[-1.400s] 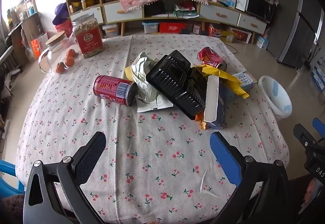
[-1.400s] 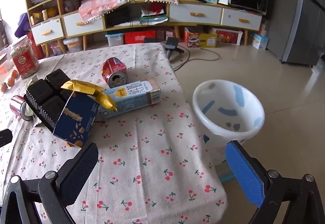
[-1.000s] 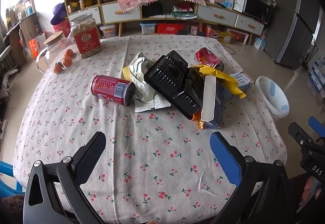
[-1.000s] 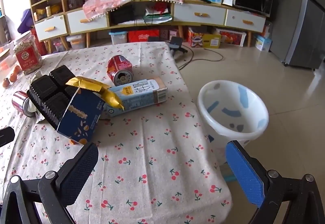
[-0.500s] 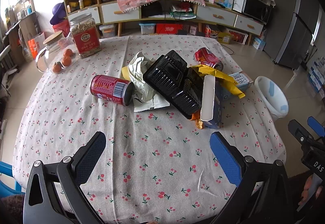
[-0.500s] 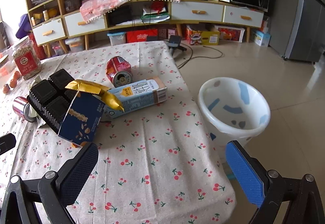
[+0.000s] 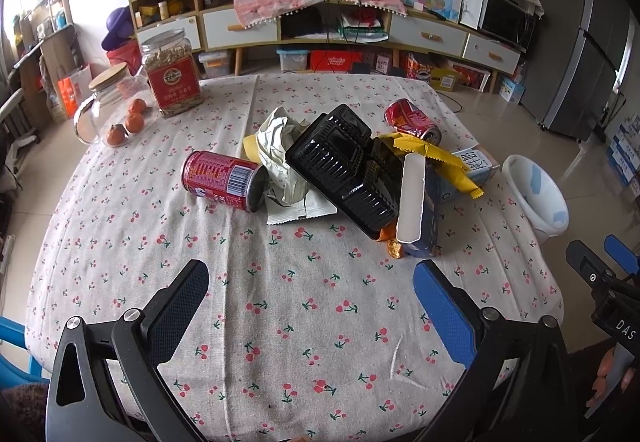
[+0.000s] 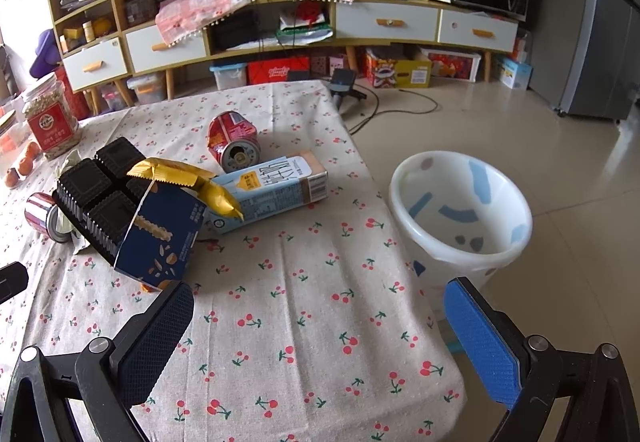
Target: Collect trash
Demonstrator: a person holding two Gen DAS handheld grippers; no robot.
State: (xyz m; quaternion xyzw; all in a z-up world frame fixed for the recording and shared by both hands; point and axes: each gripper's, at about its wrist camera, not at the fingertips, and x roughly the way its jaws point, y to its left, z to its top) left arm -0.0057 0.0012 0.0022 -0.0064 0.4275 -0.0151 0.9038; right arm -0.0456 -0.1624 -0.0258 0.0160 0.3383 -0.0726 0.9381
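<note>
A heap of trash lies mid-table: a red can [image 7: 222, 179] on its side, a crumpled silver wrapper [image 7: 280, 145], a black plastic tray [image 7: 344, 169], a dark blue box [image 7: 420, 209], a yellow wrapper [image 7: 436, 157], a light blue carton [image 8: 272, 193] and a second red can [image 8: 232, 139]. A white bin [image 8: 460, 209] stands on the floor right of the table. My left gripper [image 7: 310, 306] is open and empty, near the table's front edge. My right gripper [image 8: 320, 330] is open and empty, over the table's right corner beside the bin.
A nut jar [image 7: 172, 73], a glass jar [image 7: 104, 97] and small oranges [image 7: 134, 117] sit at the table's far left. A long low cabinet [image 8: 360, 25] lines the back wall. A fridge [image 7: 580, 41] stands at the right.
Both views have shifted only slightly; the grippers stay open and empty, and the trash has not moved.
</note>
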